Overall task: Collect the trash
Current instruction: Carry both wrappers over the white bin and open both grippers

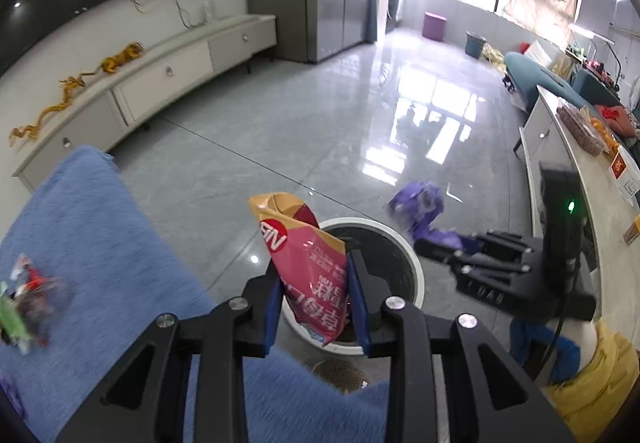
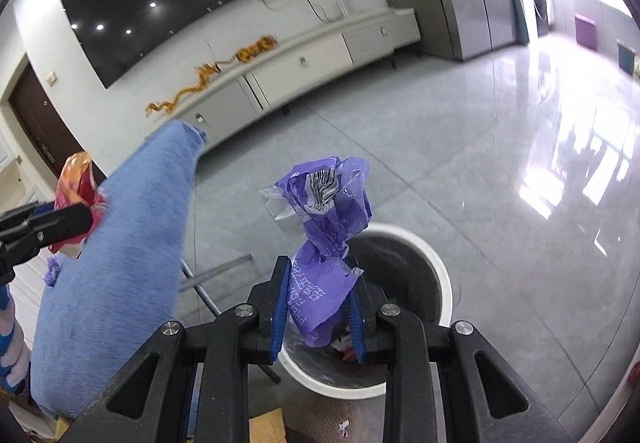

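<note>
My left gripper (image 1: pixel 314 299) is shut on a pink and tan snack bag (image 1: pixel 308 263) and holds it over the near rim of a white trash bin (image 1: pixel 416 263) with a dark inside. My right gripper (image 2: pixel 320 307) is shut on a crumpled purple plastic wrapper (image 2: pixel 328 219) and holds it above the same bin (image 2: pixel 440 263). Some trash lies in the bin's bottom (image 2: pixel 344 351). The right gripper also shows in the left wrist view (image 1: pixel 472 255) with the purple wrapper (image 1: pixel 420 207). The left gripper (image 2: pixel 48 227) shows at the left of the right wrist view with the snack bag (image 2: pixel 78 183).
A blue towel-covered surface (image 1: pixel 100 243) beside the bin holds several small wrappers (image 1: pixel 28 303). A white TV cabinet (image 1: pixel 160 83) lines the far wall. A counter (image 1: pixel 580 171) with a basket runs along the right. The grey tiled floor (image 1: pixel 320 123) spreads beyond the bin.
</note>
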Demonstrator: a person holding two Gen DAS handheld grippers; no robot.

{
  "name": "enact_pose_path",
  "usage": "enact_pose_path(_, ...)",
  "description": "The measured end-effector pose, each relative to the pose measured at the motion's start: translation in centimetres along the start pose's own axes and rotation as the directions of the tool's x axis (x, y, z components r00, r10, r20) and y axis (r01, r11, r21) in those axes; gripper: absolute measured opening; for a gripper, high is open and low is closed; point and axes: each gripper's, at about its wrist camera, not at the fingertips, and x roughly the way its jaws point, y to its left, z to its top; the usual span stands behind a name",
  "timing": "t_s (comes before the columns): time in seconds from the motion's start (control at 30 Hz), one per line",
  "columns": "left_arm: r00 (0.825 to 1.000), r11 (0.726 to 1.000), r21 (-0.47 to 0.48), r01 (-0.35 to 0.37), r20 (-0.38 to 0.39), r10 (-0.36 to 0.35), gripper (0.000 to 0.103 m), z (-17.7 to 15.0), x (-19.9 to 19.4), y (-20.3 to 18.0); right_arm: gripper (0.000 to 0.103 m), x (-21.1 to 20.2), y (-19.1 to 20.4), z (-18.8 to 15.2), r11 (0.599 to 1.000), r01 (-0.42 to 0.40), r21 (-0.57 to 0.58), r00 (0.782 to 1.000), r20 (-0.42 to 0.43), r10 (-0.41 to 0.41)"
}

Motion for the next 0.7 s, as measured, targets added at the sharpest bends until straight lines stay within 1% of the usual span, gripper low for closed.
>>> enact_pose_path(0.03, 1.000, 1.000, 0.002, 0.009, -0.010, -0.009, 0.029, 0.1, 0.8, -0.2, 0.024, 0.6, -0.4, -0.1, 1.000, 0.001, 0.008, 1.000, -0.013, -0.001)
enact_pose_path(0.07, 0.999, 1.000, 0.001, 0.024, -0.026, -0.024, 0.029, 0.5, 1.9, -0.5, 0.027, 1.1, -0.8, -0.3, 1.000, 0.003, 0.017, 1.000, -0.027, -0.002)
enact_pose_path(0.13, 0.997, 0.998, -0.007, 0.058, -0.046, -0.058, 0.033, 0.7, 3.3, -0.6, 0.027, 2.4, -1.8, -0.7, 0.999, 0.011, 0.040, 0.998, -0.056, -0.009)
enact_pose_path(0.17, 0.995, 0.997, -0.015, 0.079, -0.056, -0.080, 0.042, 1.0, 4.2, -0.8, 0.027, 2.9, -2.3, -0.8, 0.999, 0.013, 0.053, 0.998, -0.068, -0.010)
enact_pose_path(0.2, 0.995, 0.996, -0.019, 0.085, -0.058, -0.086, 0.053, 1.1, 4.7, -1.0, 0.027, 3.4, -2.5, -0.9, 0.998, 0.015, 0.062, 0.997, -0.079, -0.010)
enact_pose_path(0.23, 0.994, 0.996, -0.024, 0.090, -0.059, -0.091, 0.057, 1.3, 5.2, -1.1, 0.030, 3.9, -2.8, -1.0, 0.997, 0.017, 0.070, 0.996, -0.090, -0.011)
enact_pose_path(0.27, 0.993, 0.995, -0.027, 0.097, -0.060, -0.099, 0.060, 1.5, 5.6, -1.2, 0.035, 4.3, -3.0, -1.0, 0.997, 0.021, 0.076, 0.995, -0.098, -0.013)
enact_pose_path(0.3, 0.992, 0.994, -0.030, 0.104, -0.065, -0.106, 0.060, 1.6, 6.0, -1.4, 0.039, 4.6, -3.3, -1.1, 0.996, 0.026, 0.084, 0.994, -0.107, -0.017)
enact_pose_path(0.33, 0.992, 0.994, -0.033, 0.107, -0.071, -0.109, 0.060, 1.7, 6.4, -1.5, 0.047, 5.0, -3.6, -1.3, 0.995, 0.032, 0.094, 0.993, -0.116, -0.021)
enact_pose_path(0.37, 0.991, 0.994, -0.035, 0.104, -0.077, -0.107, 0.060, 1.7, 6.6, -1.4, 0.051, 5.1, -3.8, -1.3, 0.994, 0.036, 0.099, 0.992, -0.120, -0.024)
enact_pose_path(0.43, 0.992, 0.995, -0.036, 0.096, -0.080, -0.099, 0.060, 1.6, 6.7, -1.3, 0.051, 5.2, -4.2, -1.5, 0.993, 0.043, 0.107, 0.991, -0.131, -0.029)
enact_pose_path(0.5, 0.994, 0.997, -0.038, 0.073, -0.073, -0.075, 0.060, 1.5, 6.6, -1.0, 0.051, 5.3, -4.4, -1.6, 0.993, 0.051, 0.110, 0.990, -0.138, -0.035)
enact_pose_path(0.6, 0.999, 0.999, -0.050, 0.013, -0.047, -0.016, 0.060, 1.3, 5.4, -0.4, 0.051, 4.7, -4.6, -1.6, 0.991, 0.061, 0.116, 0.990, -0.135, -0.045)
enact_pose_path(0.7, 0.999, 0.997, -0.053, -0.048, -0.010, 0.048, 0.060, 1.4, 3.9, 0.0, 0.051, 4.0, -4.2, -1.1, 0.992, 0.065, 0.111, 0.992, -0.116, -0.052)
